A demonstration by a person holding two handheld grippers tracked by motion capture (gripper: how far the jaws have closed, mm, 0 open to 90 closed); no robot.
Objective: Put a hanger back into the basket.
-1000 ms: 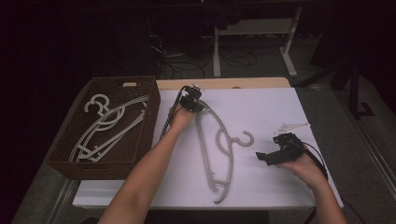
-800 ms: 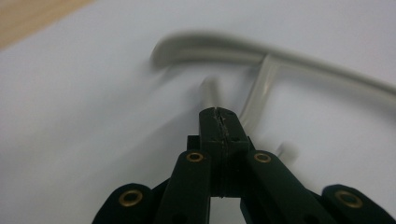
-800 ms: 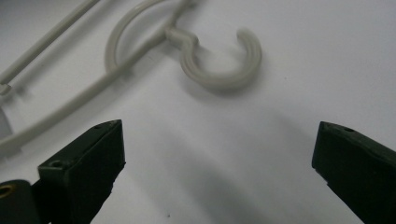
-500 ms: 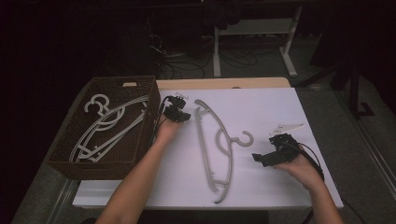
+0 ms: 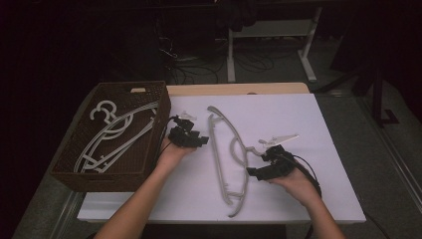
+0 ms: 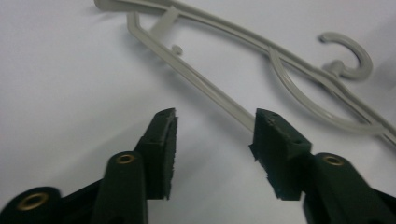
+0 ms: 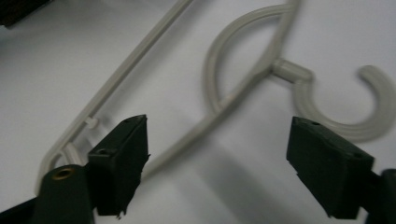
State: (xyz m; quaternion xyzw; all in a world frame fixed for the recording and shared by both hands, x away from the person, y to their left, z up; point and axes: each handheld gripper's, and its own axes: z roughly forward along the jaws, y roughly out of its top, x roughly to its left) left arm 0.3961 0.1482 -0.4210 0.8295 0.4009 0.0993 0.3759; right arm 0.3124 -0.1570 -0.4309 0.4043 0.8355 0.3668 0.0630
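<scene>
My left gripper has its jaws apart with nothing between them; they have just been opening. Half a second ago it was beside the top end of the hanger, now it has drawn away toward the basket and the hanger lies alone on the white table. In the left gripper view the hanger is ahead of my pads, not touching them. I judge this means that I have let go and the laying down on this side is finished.

My right gripper also grasps nothing. Its jaws have just been closing a little, yet they are released, and in the right gripper view the hanger's neck and hook lie on the table between and beyond the two pads, with no pad pressing on them. It has come closer to the hook than a second ago, so I think the next grip is there.

The basket wall is near my left hand, with other hangers inside. A small white clip lies just beyond my right gripper. The far right part of the table is free.
</scene>
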